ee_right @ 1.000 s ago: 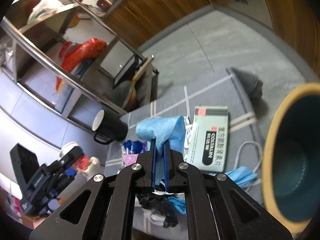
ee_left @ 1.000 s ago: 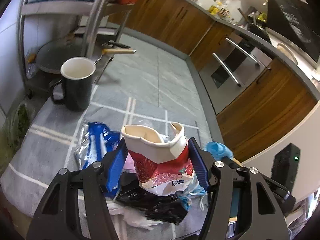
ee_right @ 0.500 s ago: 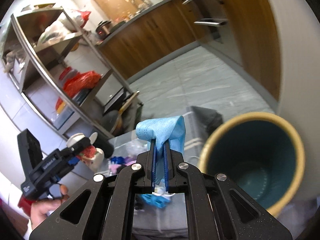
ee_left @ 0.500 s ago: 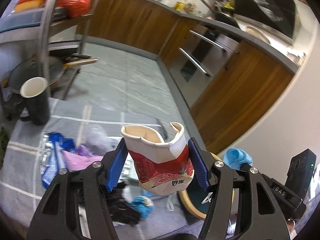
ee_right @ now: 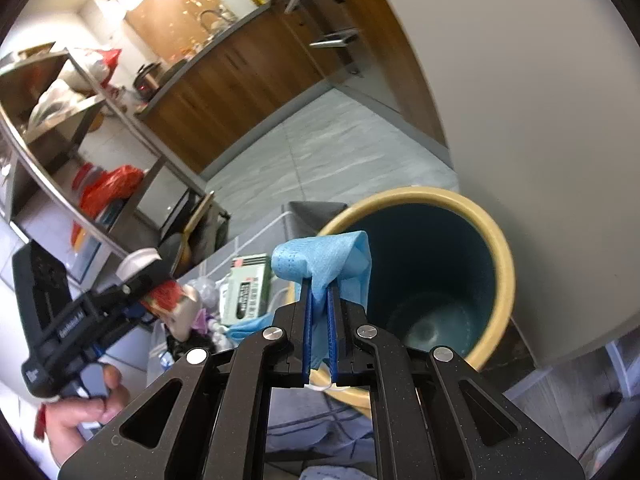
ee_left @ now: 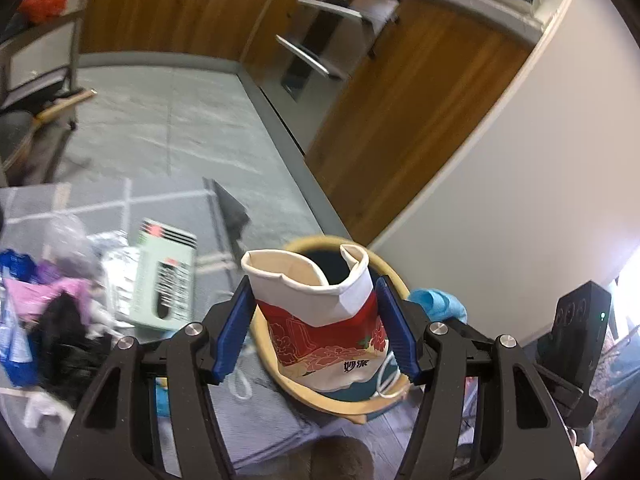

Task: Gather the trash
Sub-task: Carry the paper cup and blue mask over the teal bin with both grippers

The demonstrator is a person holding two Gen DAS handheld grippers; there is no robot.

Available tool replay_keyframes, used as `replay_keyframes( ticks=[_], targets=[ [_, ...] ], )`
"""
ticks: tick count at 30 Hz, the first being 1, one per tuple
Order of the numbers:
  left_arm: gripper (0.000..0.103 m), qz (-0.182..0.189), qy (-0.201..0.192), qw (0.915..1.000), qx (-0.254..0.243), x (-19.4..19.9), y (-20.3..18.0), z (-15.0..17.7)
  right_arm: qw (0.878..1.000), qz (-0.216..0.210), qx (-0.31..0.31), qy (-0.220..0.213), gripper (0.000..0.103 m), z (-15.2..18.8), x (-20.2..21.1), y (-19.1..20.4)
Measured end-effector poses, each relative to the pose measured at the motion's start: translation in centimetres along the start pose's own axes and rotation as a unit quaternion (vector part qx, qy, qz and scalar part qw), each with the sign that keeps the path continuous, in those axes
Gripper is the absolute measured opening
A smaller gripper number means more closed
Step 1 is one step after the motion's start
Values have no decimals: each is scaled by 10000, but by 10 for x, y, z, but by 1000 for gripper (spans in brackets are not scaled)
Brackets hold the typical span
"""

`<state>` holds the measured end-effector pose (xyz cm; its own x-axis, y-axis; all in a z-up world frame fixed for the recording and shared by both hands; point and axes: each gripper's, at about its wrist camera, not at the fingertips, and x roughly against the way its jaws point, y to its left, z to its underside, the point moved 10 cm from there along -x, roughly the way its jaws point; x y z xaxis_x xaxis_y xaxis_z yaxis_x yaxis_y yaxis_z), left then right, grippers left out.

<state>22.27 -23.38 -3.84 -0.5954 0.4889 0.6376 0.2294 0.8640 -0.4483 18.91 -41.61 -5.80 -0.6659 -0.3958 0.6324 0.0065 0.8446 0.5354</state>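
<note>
My left gripper (ee_left: 314,312) is shut on a crushed red and white paper cup (ee_left: 320,320), held upright over the near rim of a yellow-rimmed teal bin (ee_left: 392,276). My right gripper (ee_right: 320,300) is shut on a light blue face mask (ee_right: 324,260), right beside the bin (ee_right: 496,240), whose inside looks bare. The mask (ee_left: 438,304) shows just right of the cup in the left wrist view. In the right wrist view the left gripper (ee_right: 132,300) holds the cup (ee_right: 176,304) at the left, with a hand (ee_right: 84,416) on its handle.
A pile of trash lies on the grey checked cloth (ee_left: 168,196) left of the bin: a green box (ee_left: 164,280), a black bag (ee_left: 64,340), pink and blue wrappers (ee_left: 28,292). A metal rack (ee_right: 60,120) stands at the left; wooden cabinets (ee_left: 400,100) and a white wall (ee_left: 520,200) lie behind.
Both grippers have swung right from above the trash pile to the bin, still holding the cup and the mask. The black mug has passed out of view.
</note>
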Motion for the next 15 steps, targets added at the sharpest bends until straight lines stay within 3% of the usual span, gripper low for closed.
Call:
replay_keyframes(
  ticks=[7, 15],
  targets=[
    [61, 178, 407, 9989, -145, -49, -21, 19, 9995, 168, -286, -7, 8, 2, -4, -25],
    [68, 32, 792, 9968, -107, -88, -16, 39, 9973, 424, -528, 288, 13, 14, -23, -45]
  ],
)
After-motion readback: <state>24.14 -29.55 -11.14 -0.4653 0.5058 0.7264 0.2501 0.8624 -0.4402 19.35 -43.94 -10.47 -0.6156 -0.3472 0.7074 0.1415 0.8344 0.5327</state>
